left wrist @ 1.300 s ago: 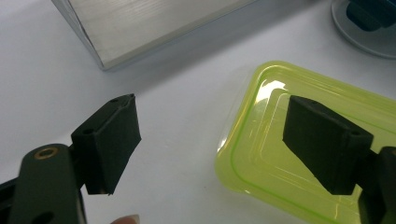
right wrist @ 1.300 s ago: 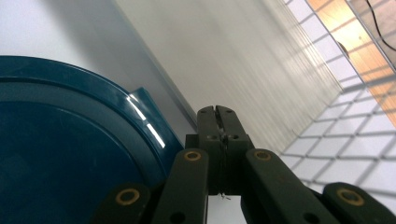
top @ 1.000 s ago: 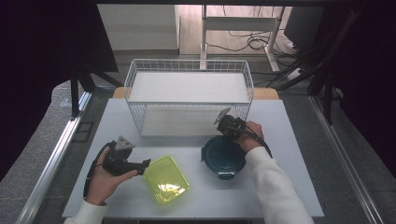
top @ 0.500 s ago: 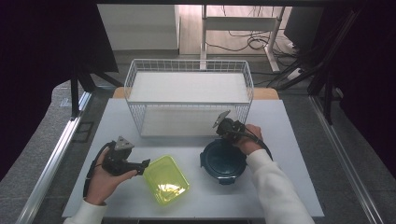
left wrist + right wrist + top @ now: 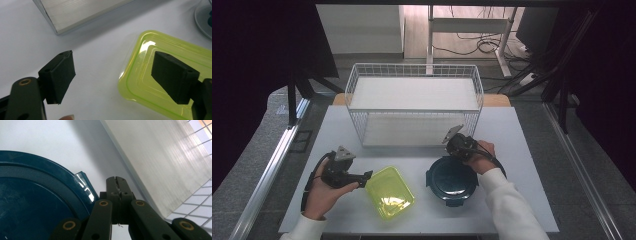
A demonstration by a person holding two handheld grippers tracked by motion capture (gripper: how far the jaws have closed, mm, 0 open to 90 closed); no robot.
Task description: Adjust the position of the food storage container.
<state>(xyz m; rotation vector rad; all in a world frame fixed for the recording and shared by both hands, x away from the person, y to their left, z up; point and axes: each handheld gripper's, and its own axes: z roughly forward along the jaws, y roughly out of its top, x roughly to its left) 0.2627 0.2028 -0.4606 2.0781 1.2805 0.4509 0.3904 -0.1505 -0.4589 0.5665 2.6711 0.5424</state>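
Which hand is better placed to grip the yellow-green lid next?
Left. The left gripper is open, its fingers straddling the yellow-green lid edge. The right gripper is shut beside the dark blue lid.

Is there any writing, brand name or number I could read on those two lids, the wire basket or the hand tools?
None: no word, label, brand, number or sign can be read.
Yellow-green lid: plain, no print shows.
Dark blue round lid: no lettering; small pale scuffs in the right gripper view, not text.
Wire basket: no tag shows.
Left gripper and right gripper: no markings readable.
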